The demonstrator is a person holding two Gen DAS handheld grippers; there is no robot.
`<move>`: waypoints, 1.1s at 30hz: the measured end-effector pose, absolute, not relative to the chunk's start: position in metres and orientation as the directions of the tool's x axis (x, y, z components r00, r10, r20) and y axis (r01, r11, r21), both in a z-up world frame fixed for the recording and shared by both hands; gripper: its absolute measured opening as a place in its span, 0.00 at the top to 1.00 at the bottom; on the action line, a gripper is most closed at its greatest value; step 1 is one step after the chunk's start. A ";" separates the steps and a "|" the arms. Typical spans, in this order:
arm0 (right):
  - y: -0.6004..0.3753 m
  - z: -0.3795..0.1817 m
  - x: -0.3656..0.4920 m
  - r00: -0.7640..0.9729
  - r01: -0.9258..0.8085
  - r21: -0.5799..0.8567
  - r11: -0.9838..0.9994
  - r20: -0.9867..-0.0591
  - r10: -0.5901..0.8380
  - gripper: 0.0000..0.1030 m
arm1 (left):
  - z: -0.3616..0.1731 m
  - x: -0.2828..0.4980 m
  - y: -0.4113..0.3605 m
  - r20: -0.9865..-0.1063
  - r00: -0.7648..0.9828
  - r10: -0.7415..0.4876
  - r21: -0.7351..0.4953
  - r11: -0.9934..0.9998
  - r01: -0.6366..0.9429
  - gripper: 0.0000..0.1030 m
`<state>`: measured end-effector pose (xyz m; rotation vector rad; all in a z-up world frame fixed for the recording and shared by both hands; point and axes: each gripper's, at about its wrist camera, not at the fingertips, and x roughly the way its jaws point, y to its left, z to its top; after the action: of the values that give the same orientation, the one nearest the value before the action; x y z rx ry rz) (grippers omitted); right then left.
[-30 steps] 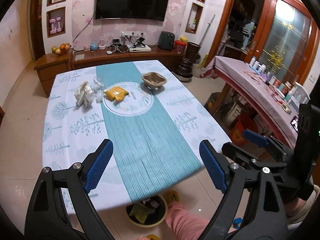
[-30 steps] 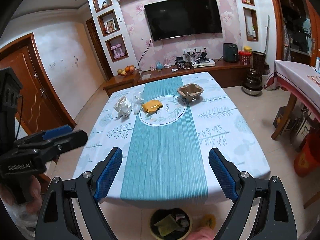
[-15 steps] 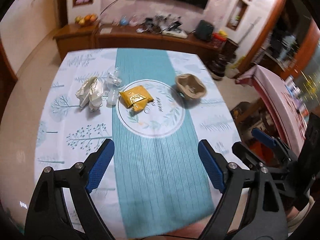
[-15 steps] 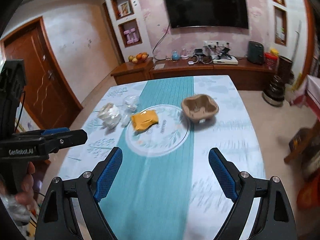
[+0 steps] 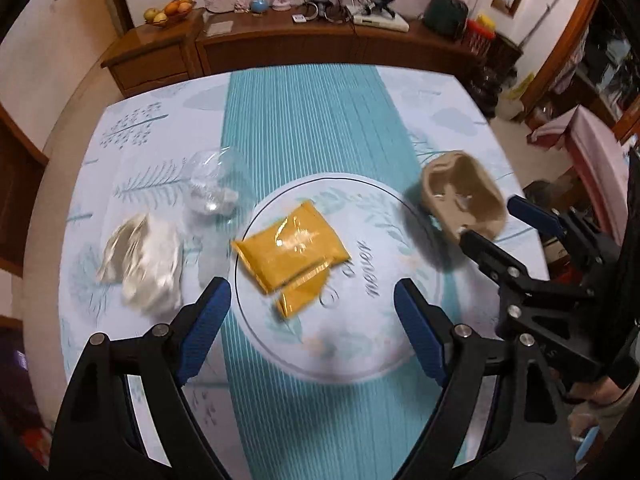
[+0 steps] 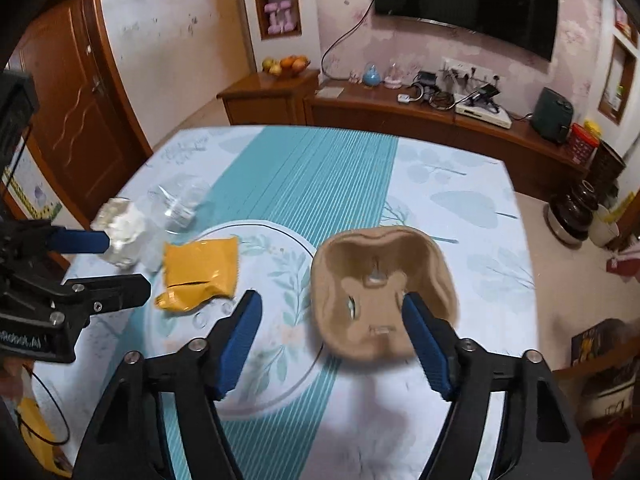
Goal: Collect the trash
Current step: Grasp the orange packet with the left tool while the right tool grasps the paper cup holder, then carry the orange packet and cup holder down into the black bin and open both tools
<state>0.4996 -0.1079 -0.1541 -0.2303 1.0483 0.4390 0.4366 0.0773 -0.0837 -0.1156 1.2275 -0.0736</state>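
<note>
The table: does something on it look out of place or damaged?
Yes. Four pieces of litter lie on the tablecloth: a crumpled white wrapper, a crushed clear plastic cup, a torn-open yellow packet and an empty brown pulp cup carrier.

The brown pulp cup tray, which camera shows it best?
The right wrist view: the pulp cup tray sits close and central between the open right gripper fingers. The left wrist view shows it smaller, at the right edge, partly behind that gripper.

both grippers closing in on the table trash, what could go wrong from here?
Right gripper is open with one finger over the brown pulp tray; closing now may catch only one wall and tip it. Left gripper, open, sits near the yellow packet: flat and glossy, it could slip. The grippers are close and might collide.
</note>
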 end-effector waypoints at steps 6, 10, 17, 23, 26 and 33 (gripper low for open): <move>-0.082 -0.208 0.522 0.323 -0.510 -0.011 0.860 -0.929 0.179 0.62 | -0.121 0.470 0.064 -0.965 0.227 -0.127 -0.107 0.989 0.099 0.21; -0.088 -0.225 0.524 0.295 -0.516 0.021 0.856 -0.934 0.201 0.75 | -0.142 0.482 0.052 -0.980 0.173 -0.101 -0.069 0.980 0.184 0.21; -0.105 -0.227 0.530 0.288 -0.493 0.064 0.867 -0.929 0.232 0.77 | -0.177 0.502 0.048 -0.996 0.086 -0.037 -0.014 0.968 0.250 0.21; -0.117 -0.216 0.520 0.296 -0.469 0.086 0.879 -0.922 0.249 0.80 | -0.186 0.512 0.048 -0.996 0.073 -0.042 -0.023 0.969 0.246 0.53; -0.122 -0.206 0.512 0.303 -0.455 0.099 0.885 -0.917 0.258 0.81 | -0.184 0.512 0.051 -0.996 0.086 -0.016 0.004 0.973 0.230 0.73; -0.136 -0.182 0.490 0.324 -0.406 0.148 0.902 -0.899 0.293 0.88 | -0.167 0.495 0.059 -0.990 0.103 -0.101 -0.087 0.987 0.135 0.84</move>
<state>0.4904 -0.1361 -0.1822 -0.1115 1.1533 0.4598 0.4954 0.0589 -0.1675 0.0279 1.4572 -0.1738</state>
